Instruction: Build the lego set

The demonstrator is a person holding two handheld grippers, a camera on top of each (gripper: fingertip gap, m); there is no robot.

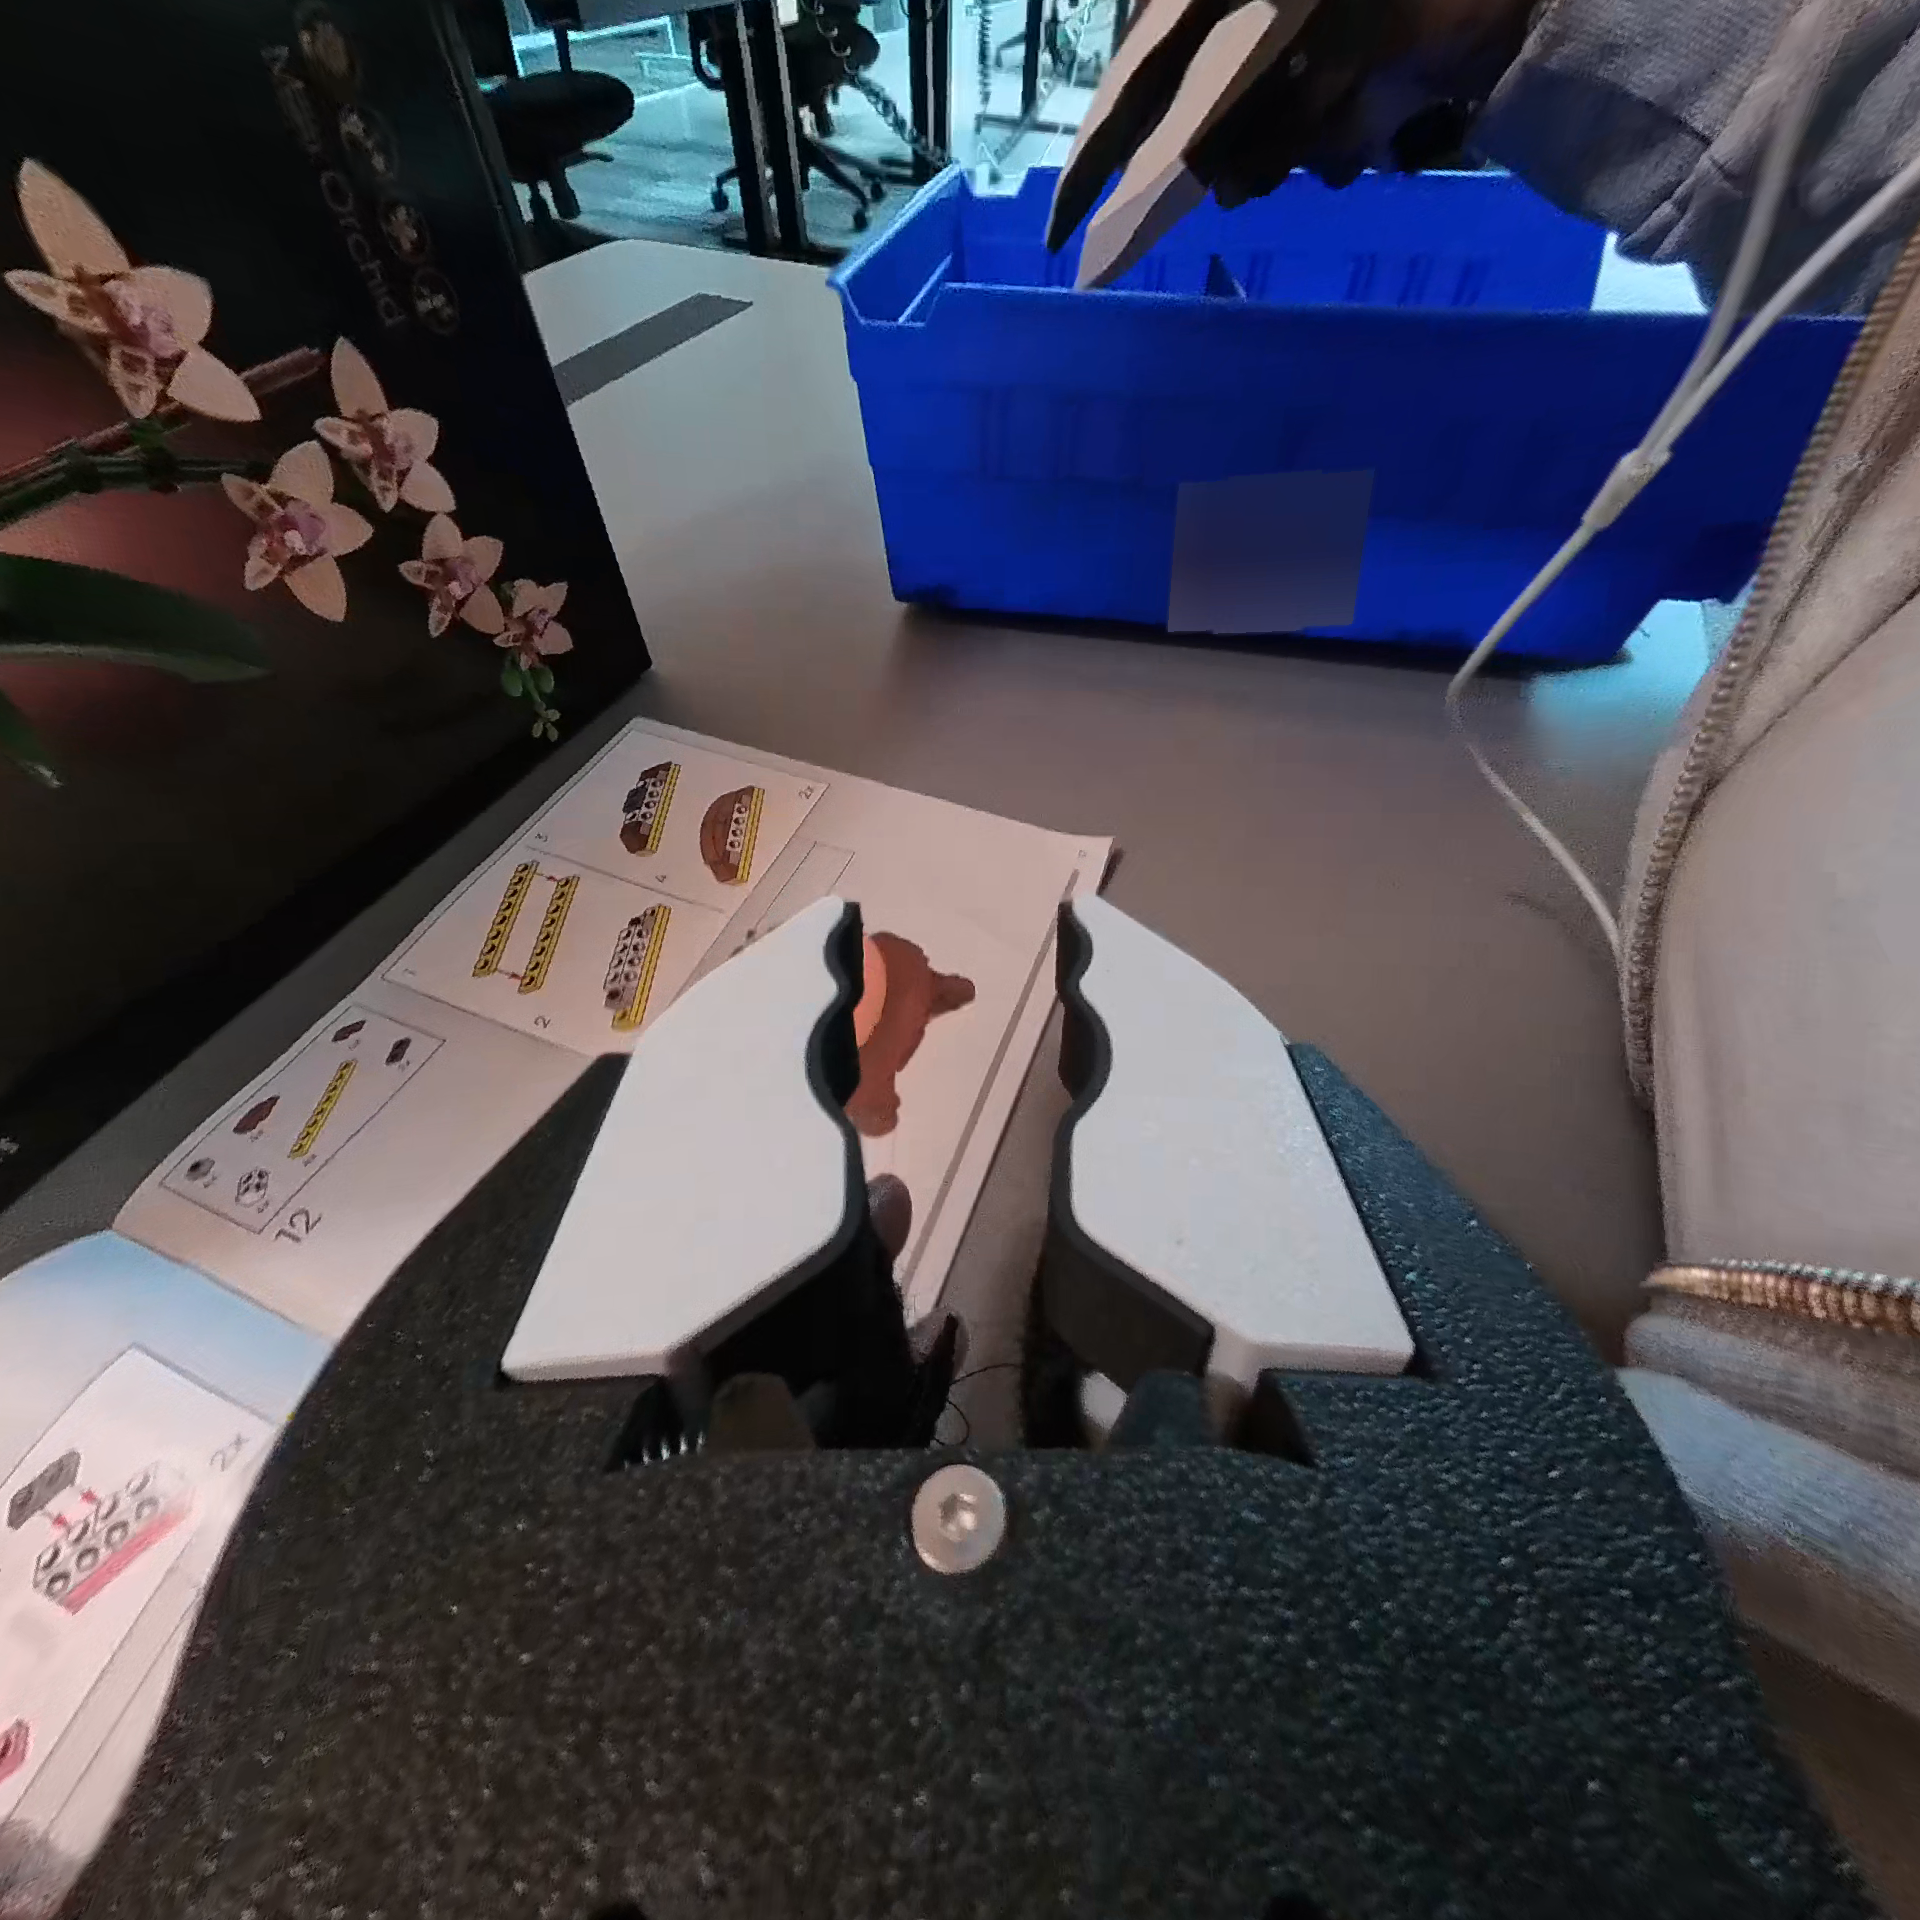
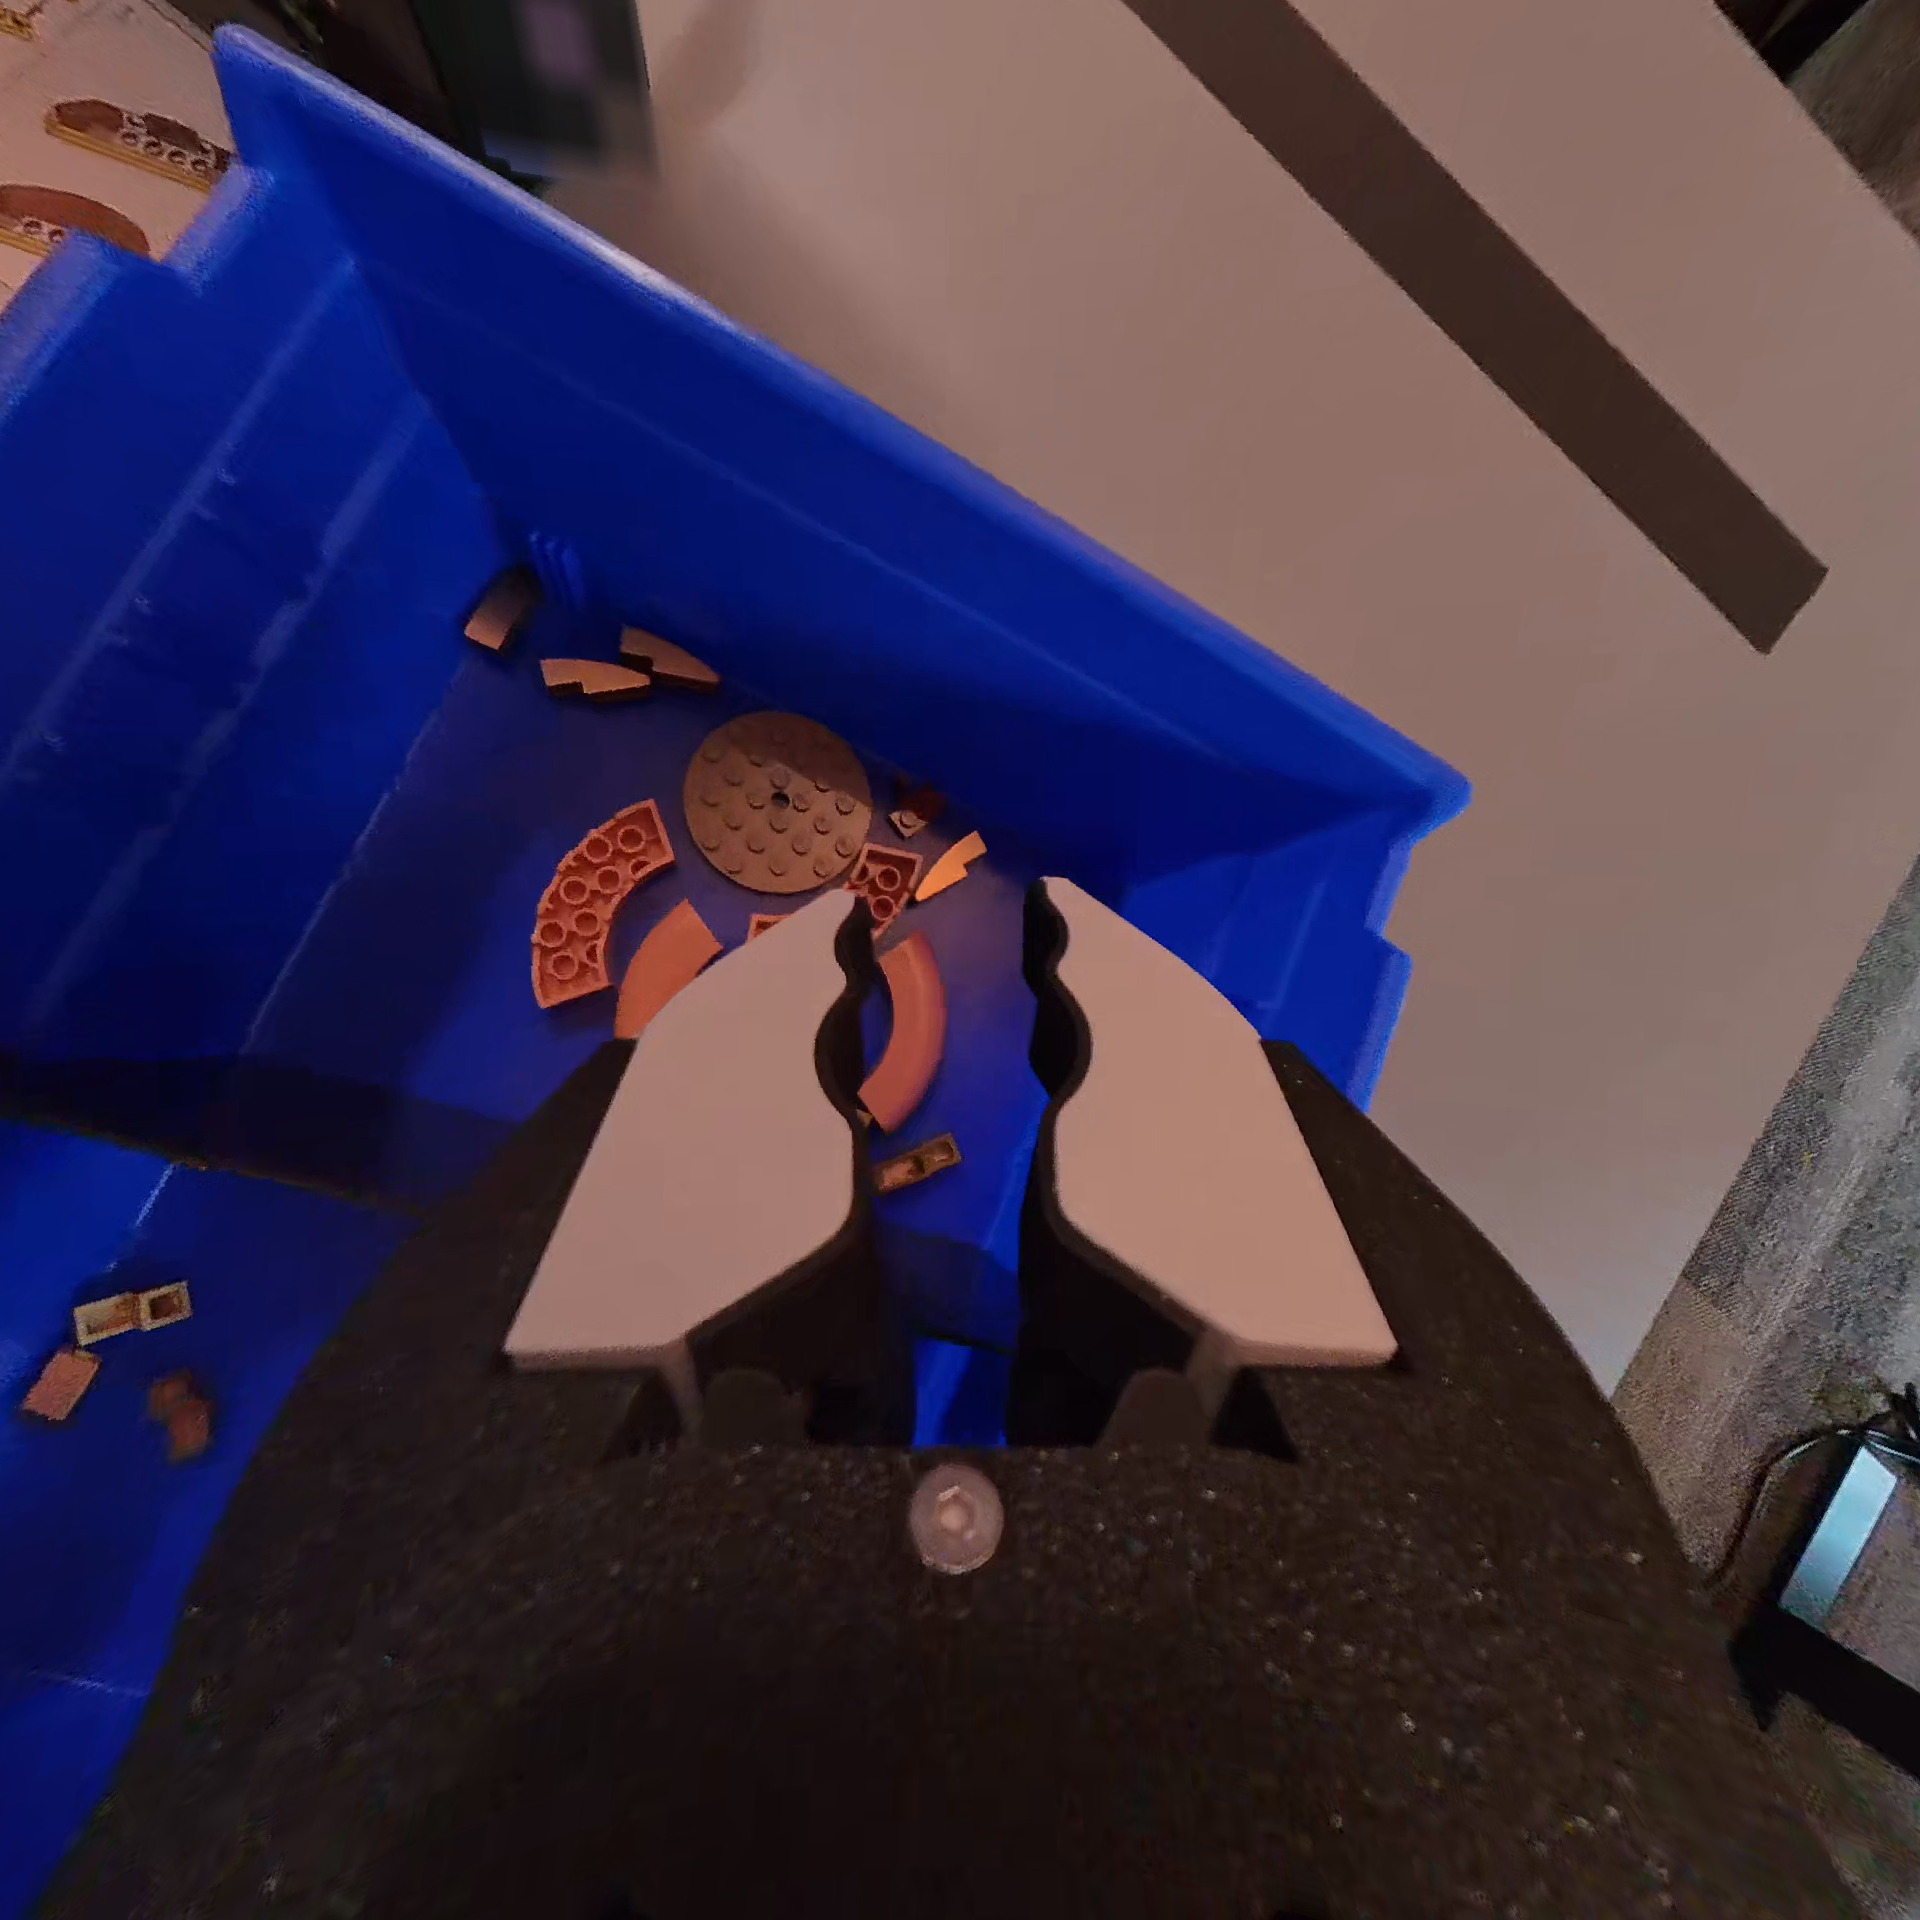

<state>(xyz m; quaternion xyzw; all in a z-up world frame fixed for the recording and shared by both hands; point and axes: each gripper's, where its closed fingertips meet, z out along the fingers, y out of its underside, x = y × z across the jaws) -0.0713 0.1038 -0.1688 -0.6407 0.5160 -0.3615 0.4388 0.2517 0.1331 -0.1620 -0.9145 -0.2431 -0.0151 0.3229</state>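
Left tool: fingers apart, nothing gripped, hovering over the open instruction booklet on the table. Beyond it, orchid box to the left, blue bin ahead.

Right tool: gap narrow, empty, tips down inside the bin. Curved tan piece lies directly between the fingers; round studded plate just beyond.

Risk: pieces crowd together, so closing may catch a neighbour or skid the thin arc.

Small bits in the bin's near compartment are blurred, possibly tiles.
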